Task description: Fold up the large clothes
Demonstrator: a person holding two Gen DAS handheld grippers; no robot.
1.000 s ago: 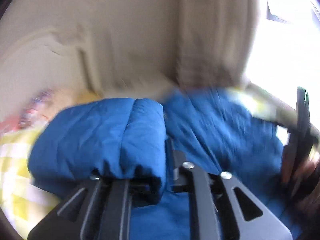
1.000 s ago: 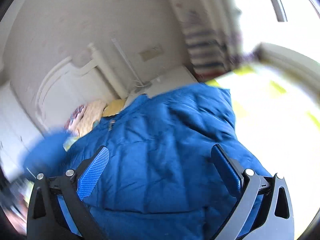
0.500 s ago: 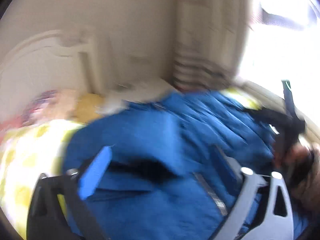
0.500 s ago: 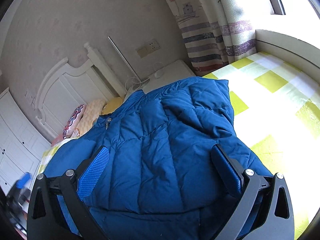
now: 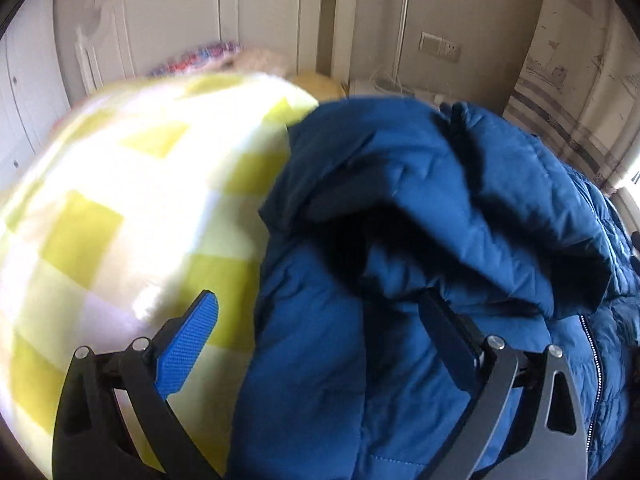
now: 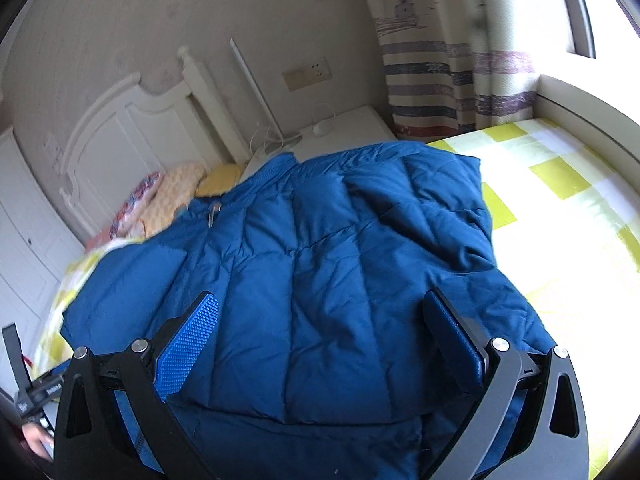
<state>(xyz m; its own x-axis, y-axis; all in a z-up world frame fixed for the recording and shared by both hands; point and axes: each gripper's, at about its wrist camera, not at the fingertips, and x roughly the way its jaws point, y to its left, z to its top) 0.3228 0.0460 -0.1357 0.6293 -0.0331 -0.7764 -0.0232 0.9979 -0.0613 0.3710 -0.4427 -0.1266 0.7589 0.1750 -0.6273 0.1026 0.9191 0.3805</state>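
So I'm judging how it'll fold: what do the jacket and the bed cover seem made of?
The jacket looks like smooth, slightly shiny synthetic shell over padding: stitched, puffy panels. The bed cover looks like soft matte woven fabric, perhaps cotton, in yellow-green and white checks.

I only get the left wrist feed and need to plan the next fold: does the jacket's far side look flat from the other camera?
Observer: Mostly; in the right wrist view the blue jacket lies spread on the checked bedspread, with its right sleeve folded in over the body.
Operator: Is the right gripper gripping it?
Observer: No, the right gripper is open above the hem, pads clear of the fabric.
Operator: Anything near the collar?
Observer: A patterned pillow lies just beyond it, by the headboard.
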